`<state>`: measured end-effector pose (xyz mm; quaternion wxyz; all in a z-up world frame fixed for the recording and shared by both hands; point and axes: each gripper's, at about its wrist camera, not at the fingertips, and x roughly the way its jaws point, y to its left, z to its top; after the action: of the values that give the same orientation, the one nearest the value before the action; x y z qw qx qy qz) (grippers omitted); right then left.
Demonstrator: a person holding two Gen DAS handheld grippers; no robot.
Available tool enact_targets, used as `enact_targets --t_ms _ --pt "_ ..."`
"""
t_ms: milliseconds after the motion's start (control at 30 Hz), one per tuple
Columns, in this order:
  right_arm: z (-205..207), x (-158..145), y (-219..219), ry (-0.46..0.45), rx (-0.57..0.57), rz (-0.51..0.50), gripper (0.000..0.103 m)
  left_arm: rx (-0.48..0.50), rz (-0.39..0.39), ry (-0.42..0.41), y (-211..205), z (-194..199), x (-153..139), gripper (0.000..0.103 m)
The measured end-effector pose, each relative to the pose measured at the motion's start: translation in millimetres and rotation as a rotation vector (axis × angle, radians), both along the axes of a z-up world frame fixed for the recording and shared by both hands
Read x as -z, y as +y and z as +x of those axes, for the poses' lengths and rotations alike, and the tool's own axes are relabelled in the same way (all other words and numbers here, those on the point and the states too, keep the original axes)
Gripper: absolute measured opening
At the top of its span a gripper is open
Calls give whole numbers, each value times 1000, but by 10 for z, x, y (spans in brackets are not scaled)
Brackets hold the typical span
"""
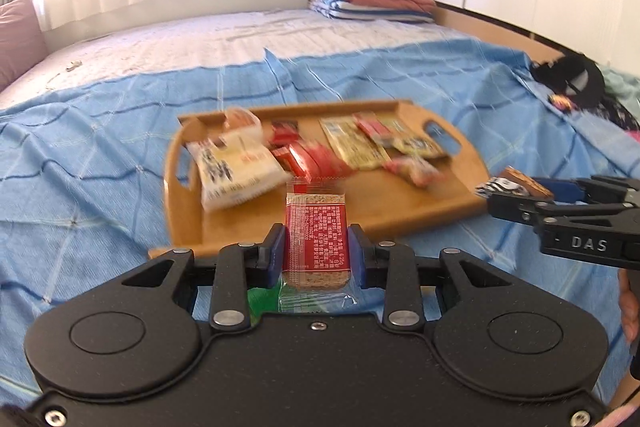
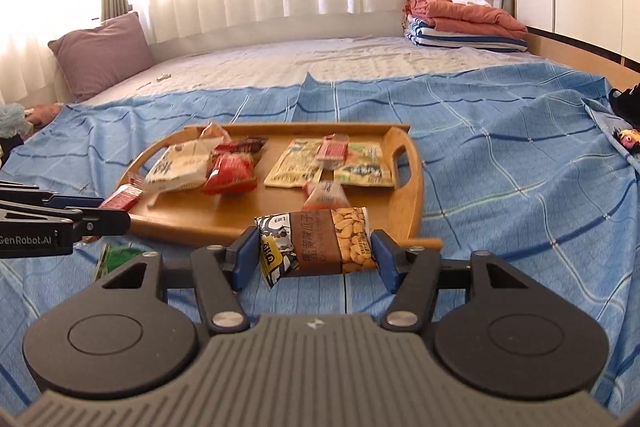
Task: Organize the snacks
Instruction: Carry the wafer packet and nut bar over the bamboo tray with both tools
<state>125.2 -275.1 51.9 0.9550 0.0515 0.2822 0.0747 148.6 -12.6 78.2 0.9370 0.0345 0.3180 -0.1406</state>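
Holding one snack per gripper, we kept both clear of the bed. The left gripper [image 1: 317, 247] pinched a red-wrapped cereal bar [image 1: 316, 239]; the right gripper [image 2: 316, 255] squeezed a seed packet [image 2: 320, 247], both probably bound for the wooden tray [image 2: 412, 187].

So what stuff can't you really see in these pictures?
- Left wrist view: the snacks on the wooden tray are smeared by blur, so their labels cannot be read.
- Left wrist view: the green packet is mostly hidden behind the left gripper and its red-wrapped bar.
- Right wrist view: the black thing is cut off by the right edge.
- Right wrist view: the bed under the nut packet is hidden by the right gripper.
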Motion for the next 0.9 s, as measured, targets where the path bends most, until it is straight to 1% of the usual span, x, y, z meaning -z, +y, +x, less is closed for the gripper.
enact_targets --t_ms 233,333,400,467,533,600,733,900 --pt "418 -171 -146 15 59 56 62 -38 -26 -16 128 462 -257 31" --pt "664 -233 -203 23 82 80 62 -47 -63 0 168 749 -343 31" --pt "853 -250 -247 33 85 108 62 -39 -83 27 165 953 -357 31" --pt "1053 -244 -271 49 91 126 62 -52 -104 52 155 1169 -341 31" --pt "1249 -226 -266 63 92 121 62 -63 -115 74 122 1371 -296 31" --pt "1428 -197 -239 80 100 99 62 -71 -114 92 70 1555 -241 31" --pt "1737 -84 -199 125 100 92 63 -86 -101 119 -47 1860 -100 31" --pt "2010 102 -142 174 105 56 63 -102 -102 153 -148 2154 84 31"
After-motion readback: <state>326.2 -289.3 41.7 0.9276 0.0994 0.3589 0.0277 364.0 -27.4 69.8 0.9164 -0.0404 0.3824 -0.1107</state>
